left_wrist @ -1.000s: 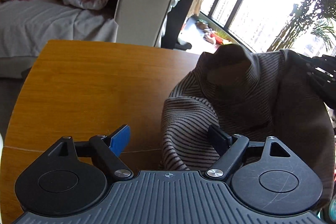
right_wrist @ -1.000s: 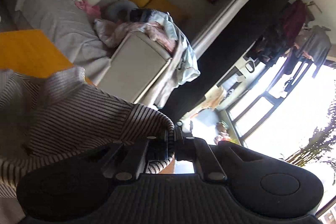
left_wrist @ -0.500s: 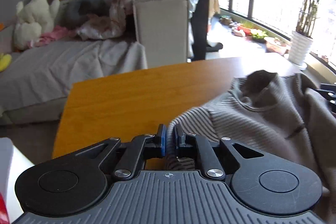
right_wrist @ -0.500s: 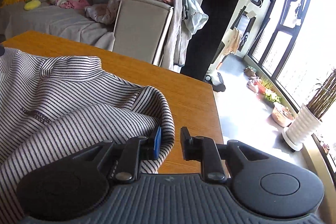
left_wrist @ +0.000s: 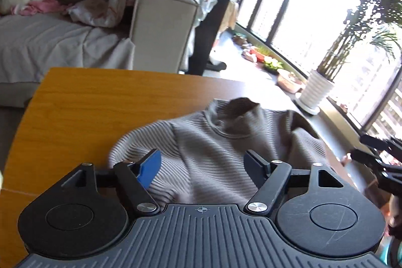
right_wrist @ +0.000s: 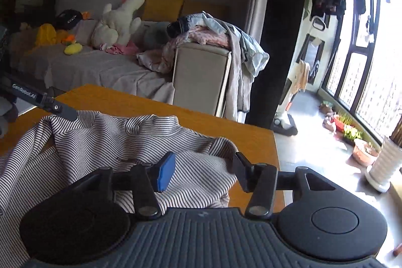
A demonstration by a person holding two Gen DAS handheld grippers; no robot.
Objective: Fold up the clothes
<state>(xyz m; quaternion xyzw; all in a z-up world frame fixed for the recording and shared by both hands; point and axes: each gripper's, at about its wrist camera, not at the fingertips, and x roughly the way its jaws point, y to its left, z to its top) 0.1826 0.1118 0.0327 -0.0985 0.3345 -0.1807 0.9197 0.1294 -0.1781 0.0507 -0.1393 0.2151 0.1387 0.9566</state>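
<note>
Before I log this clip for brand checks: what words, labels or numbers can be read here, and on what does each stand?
"GenRobot.AI": white lettering on the left gripper body, at the left edge of the right wrist view.
Dark print on the chest of the striped shirt: too small to read.
White lettering on the black cap on the sofa: blurred, unreadable.
Nothing legible in the left wrist view.

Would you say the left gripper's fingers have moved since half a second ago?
Yes. The left gripper was clamped on the striped shirt edge; its fingers now stand spread, and the shirt lies on the wooden table.
</note>
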